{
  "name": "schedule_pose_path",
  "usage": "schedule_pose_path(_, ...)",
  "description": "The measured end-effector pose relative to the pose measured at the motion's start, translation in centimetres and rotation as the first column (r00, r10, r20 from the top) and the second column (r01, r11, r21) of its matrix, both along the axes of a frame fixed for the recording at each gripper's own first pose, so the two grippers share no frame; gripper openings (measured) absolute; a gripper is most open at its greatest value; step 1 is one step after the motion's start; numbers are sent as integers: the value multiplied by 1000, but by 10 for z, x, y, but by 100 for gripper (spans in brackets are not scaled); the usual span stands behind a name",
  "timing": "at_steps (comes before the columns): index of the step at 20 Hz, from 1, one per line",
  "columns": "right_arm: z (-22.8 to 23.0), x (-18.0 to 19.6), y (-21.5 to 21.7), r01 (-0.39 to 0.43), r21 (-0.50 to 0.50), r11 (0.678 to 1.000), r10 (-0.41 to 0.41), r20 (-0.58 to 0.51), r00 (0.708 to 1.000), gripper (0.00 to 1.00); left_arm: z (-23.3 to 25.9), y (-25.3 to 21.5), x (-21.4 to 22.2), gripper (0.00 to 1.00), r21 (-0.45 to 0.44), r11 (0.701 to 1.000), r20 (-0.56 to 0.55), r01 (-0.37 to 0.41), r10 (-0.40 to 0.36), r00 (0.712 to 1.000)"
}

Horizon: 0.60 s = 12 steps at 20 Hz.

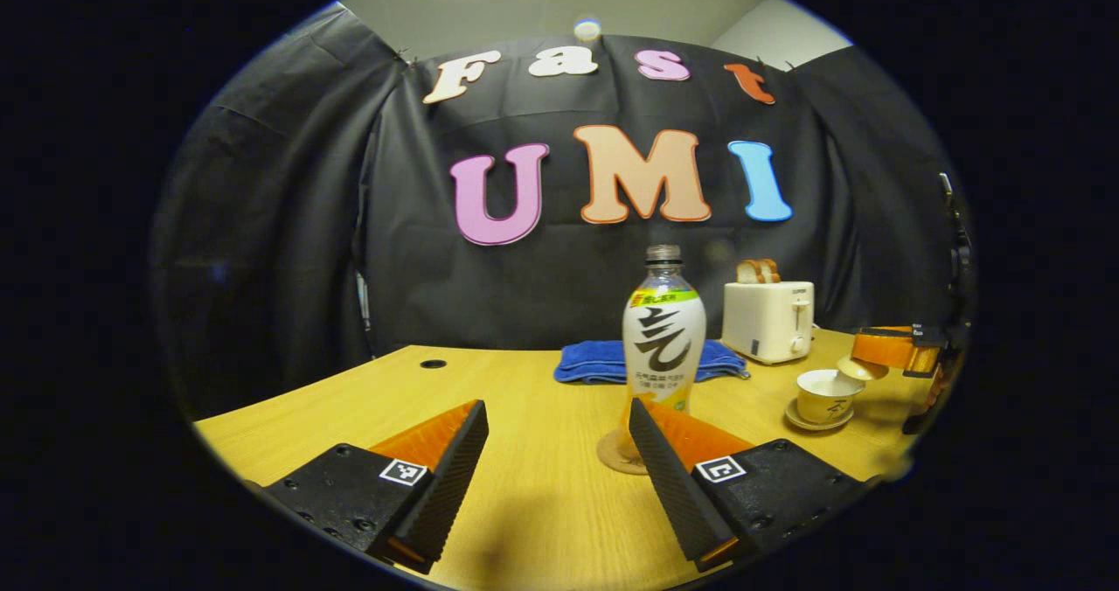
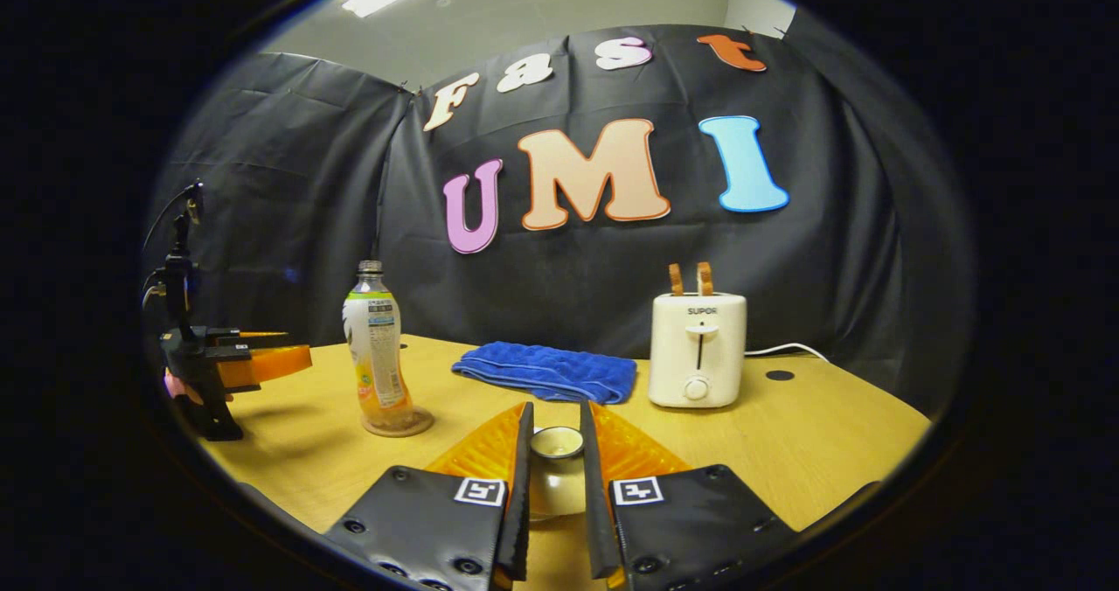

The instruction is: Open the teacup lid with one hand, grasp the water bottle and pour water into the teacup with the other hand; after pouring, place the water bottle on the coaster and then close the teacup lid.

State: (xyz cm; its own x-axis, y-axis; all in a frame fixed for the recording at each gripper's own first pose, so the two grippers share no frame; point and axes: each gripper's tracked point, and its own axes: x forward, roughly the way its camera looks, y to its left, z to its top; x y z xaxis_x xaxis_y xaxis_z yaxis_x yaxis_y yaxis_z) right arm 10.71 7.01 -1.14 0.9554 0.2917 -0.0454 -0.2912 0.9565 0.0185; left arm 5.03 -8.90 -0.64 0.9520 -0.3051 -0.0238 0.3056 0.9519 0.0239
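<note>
Right gripper view, near: right gripper (image 2: 554,451) has both fingers closed on the teacup lid (image 2: 557,441); the cup beneath is hidden.
Left gripper view, near: left gripper (image 1: 558,438) has its jaws spread wide with nothing between them, lined up on the bottle.
Water bottle (image 1: 663,346): upright on the coaster (image 1: 617,456), mid-bench, cap apparently off; the top is too small to be sure.
Teacup (image 1: 825,396): on its saucer toward the bench's right edge, lid raised just above it.
Far edge: blue towel (image 1: 612,360), toaster (image 1: 769,320).
Progress: lid lifted. Left: grasp bottle, pour, return to coaster, close lid.
</note>
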Motion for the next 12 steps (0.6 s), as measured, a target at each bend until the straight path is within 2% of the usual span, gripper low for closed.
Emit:
schedule_pose_path(3,-5,7,14,-37,-7,999,37,-26,999,30,1,13,1,95,2,999,1,-54,54,999)
schedule_pose_path(12,-20,18,25,-53,-34,998,49,-121,991,31,0,13,2,95,2,998,-3,-55,55,998)
